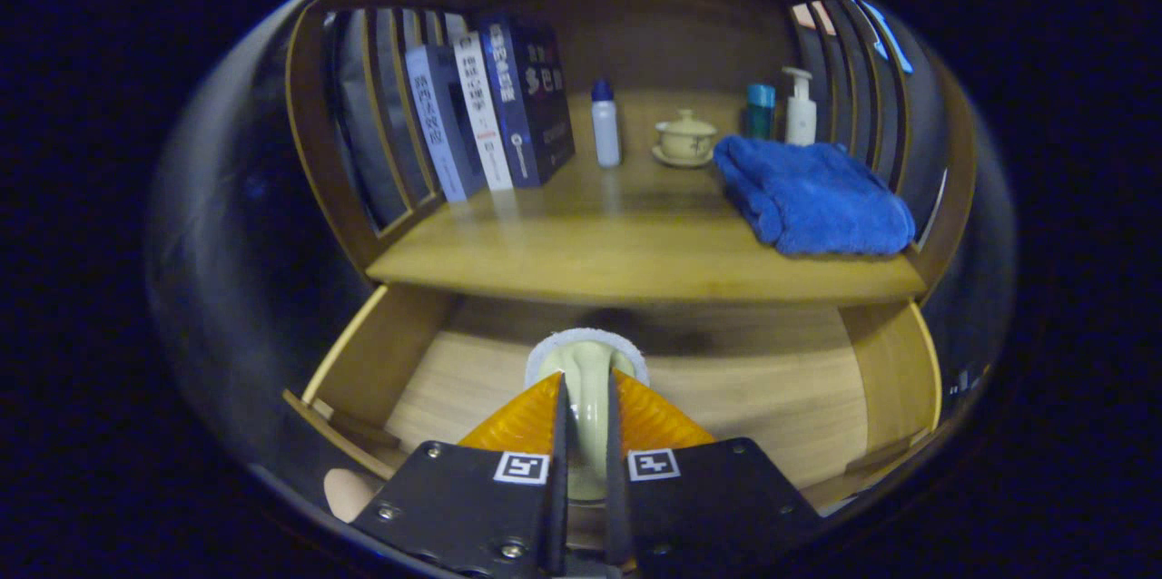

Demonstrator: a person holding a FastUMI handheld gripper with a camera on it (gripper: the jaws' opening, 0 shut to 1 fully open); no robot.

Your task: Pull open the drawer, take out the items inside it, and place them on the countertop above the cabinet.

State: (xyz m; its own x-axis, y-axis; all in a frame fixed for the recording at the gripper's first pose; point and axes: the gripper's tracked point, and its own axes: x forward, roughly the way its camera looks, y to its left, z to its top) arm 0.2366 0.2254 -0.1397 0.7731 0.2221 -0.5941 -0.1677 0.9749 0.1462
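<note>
Right now the gripper (585,420) has its 2 fingers clamped on the handle of a pale brush (585,370), held over the open drawer (772,407), just below the countertop (626,252) with its blue towel (812,193).

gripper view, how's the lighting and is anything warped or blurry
Gripper view: dim, warm light; fisheye bends the countertop edge and cabinet sides; a shadow lies under the countertop across the open drawer; the brush clamped in the claw is close and soft; the blue towel is sharp.
</note>
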